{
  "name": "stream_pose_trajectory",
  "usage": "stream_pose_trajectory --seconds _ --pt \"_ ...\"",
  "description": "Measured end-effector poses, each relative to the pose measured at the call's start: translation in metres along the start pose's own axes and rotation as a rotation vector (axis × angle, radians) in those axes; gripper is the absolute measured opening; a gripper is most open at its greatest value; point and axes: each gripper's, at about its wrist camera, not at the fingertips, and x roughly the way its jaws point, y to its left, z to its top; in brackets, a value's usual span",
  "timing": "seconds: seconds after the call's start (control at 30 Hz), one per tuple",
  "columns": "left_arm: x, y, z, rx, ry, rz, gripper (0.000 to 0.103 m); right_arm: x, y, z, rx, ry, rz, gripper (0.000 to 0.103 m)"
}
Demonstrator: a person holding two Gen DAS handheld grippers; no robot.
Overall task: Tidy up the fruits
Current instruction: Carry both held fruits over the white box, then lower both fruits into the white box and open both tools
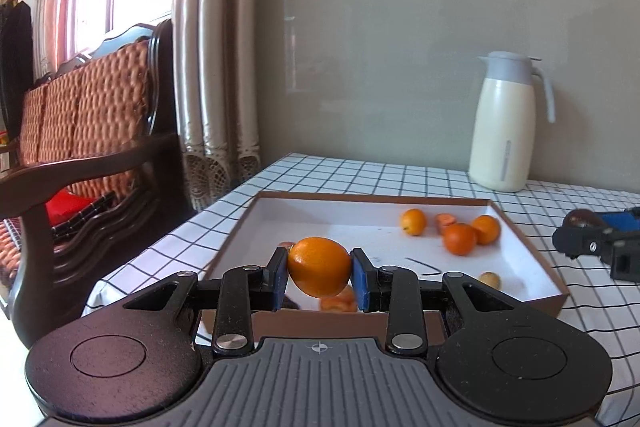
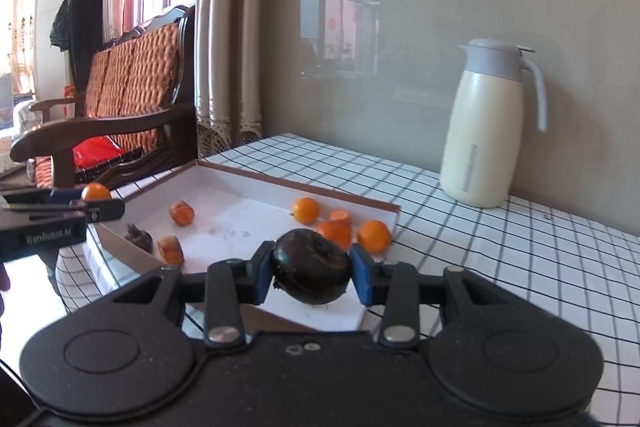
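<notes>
**Two fruits in the air above the tray, both awaiting a place**

The step in hand looks like the carry: each gripper has a fruit and is poised near the shallow tray [image 1: 532, 259], with neither fruit set down yet. The left gripper [image 1: 319, 273] has its blue-padded fingers [image 1: 362, 279] clenched on a small oval orange fruit [image 1: 319, 267] — glossy, finely pitted skin, kumquat-like — held over the tray's near edge. The right gripper [image 2: 311, 275] is clamped in the same way on a dark fruit [image 2: 311, 271], almost black, roundish and matt with a rough stub at one end, held over the tray's near corner in the right wrist view.

The tray is a low cardboard box, brown outside and white within, its floor slightly scuffed. Inside lie several round orange fruits [image 2: 306, 209] clustered toward one end, some stubby cut-looking orange pieces [image 2: 182, 213], and another dark wrinkled fruit [image 2: 138, 237] by the near wall. The tray sits on a bench under a white cloth with a black grid [image 2: 500, 247]; a cream jug with a grey lid [image 2: 486, 131] stands well behind it against the wall.

The next move, as I judge it, calls for lowering each fruit beside its own kind — orange to the orange cluster, dark to the dark one — and loosening the fingers only once the fruit is low. Both are round and smooth enough to roll on the slick white floor.
</notes>
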Motion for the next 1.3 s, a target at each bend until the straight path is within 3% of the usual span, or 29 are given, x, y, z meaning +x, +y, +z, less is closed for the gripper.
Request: stream_pose_trajectory --seconds 0.6,1.3 --pt "0.033 0.020 0.018 -0.032 -0.004 0.037 0.033 0.041 0.007 0.034 -0.038 -0.027 -0.017 0.032" --pt "0.093 0.032 0.021 -0.039 0.064 0.056 0.033 0.085 -0.017 0.033 -0.012 0.026 -0.041 0.032"
